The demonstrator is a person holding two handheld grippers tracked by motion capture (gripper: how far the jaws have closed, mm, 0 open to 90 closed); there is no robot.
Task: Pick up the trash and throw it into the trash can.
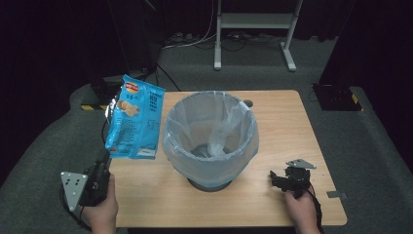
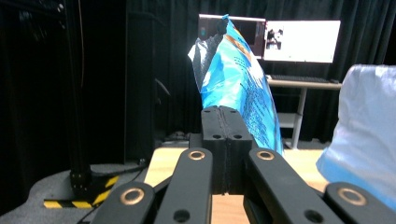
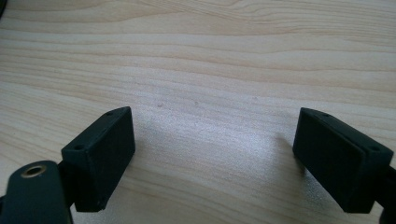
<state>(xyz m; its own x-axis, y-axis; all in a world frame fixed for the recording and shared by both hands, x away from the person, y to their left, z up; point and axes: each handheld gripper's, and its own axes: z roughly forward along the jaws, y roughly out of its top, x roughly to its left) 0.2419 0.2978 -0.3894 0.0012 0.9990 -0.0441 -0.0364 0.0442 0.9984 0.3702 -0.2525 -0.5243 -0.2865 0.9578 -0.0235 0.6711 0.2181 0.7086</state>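
Observation:
A blue chip bag (image 1: 134, 119) stands upright in the air over the table's left side, just left of the bin. My left gripper (image 1: 103, 157) is shut on the bag's bottom edge. In the left gripper view the jaws (image 2: 226, 116) are pressed together and the chip bag (image 2: 238, 74) rises above them. A round bin (image 1: 168, 134) lined with a clear plastic bag stands mid-table, with crumpled plastic inside. My right gripper (image 1: 278, 180) rests low over the wood at the front right, jaws wide apart (image 3: 212, 158) with bare table between them.
The wooden table (image 1: 287, 126) has a small hole (image 1: 248, 103) behind the bin and a grey tape piece (image 1: 337, 195) at its right front edge. A white stand frame (image 1: 253, 24) and black equipment stand on the floor beyond. The bin liner (image 2: 369, 140) bulges at the right.

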